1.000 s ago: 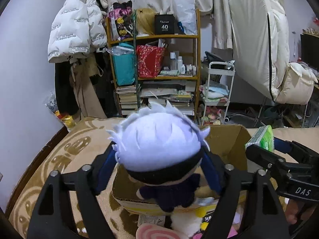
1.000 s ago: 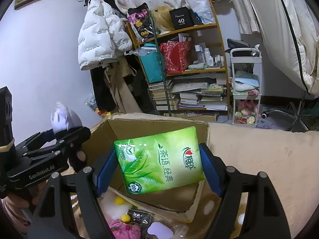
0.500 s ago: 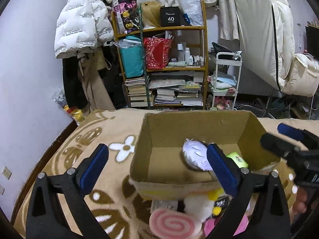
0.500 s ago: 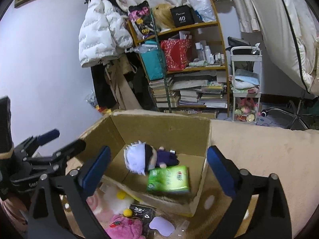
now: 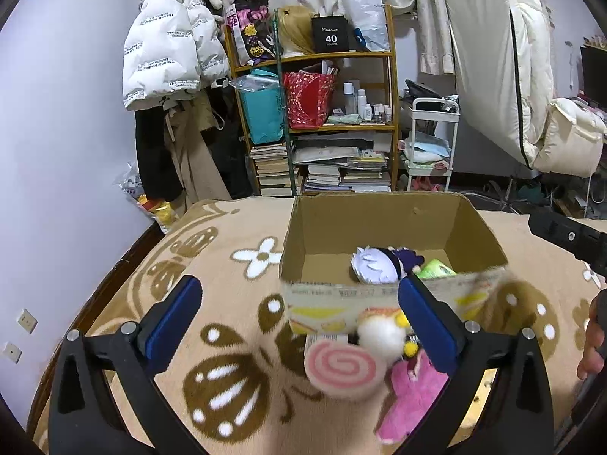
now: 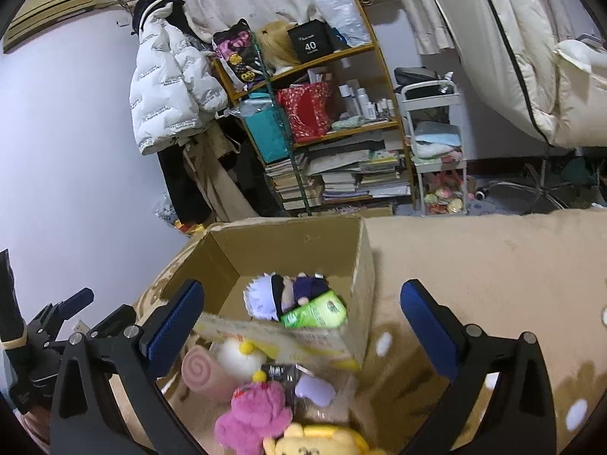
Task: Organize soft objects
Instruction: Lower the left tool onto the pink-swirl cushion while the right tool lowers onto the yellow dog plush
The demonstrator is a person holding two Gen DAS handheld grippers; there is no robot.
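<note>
An open cardboard box [image 5: 315,299] [image 6: 360,265] stands on a tan patterned blanket. Inside it lie a white-haired plush doll [image 5: 373,265] [image 6: 265,297] and a green tissue pack [image 5: 434,269] [image 6: 315,313]. In front of the box lie a pink swirl roll plush [image 5: 341,364] [image 6: 203,373], a white fluffy plush [image 5: 381,335] [image 6: 237,354], a pink plush [image 5: 411,394] [image 6: 254,413] and a yellow plush [image 6: 318,441]. My left gripper [image 5: 299,322] is open and empty above the loose toys. My right gripper [image 6: 299,326] is open and empty over the box's near wall.
A wooden shelf [image 5: 315,113] crowded with books, bags and bottles stands behind the bed, with a white cart [image 5: 428,144] beside it. A white puffer jacket [image 5: 167,38] hangs on the left wall. The bed's dark wooden edge [image 5: 114,276] runs at the left.
Both grippers opened and dropped the doll and the tissue pack into the box, then drew back toward me. The loose plush toys in front of the box now show more fully.
</note>
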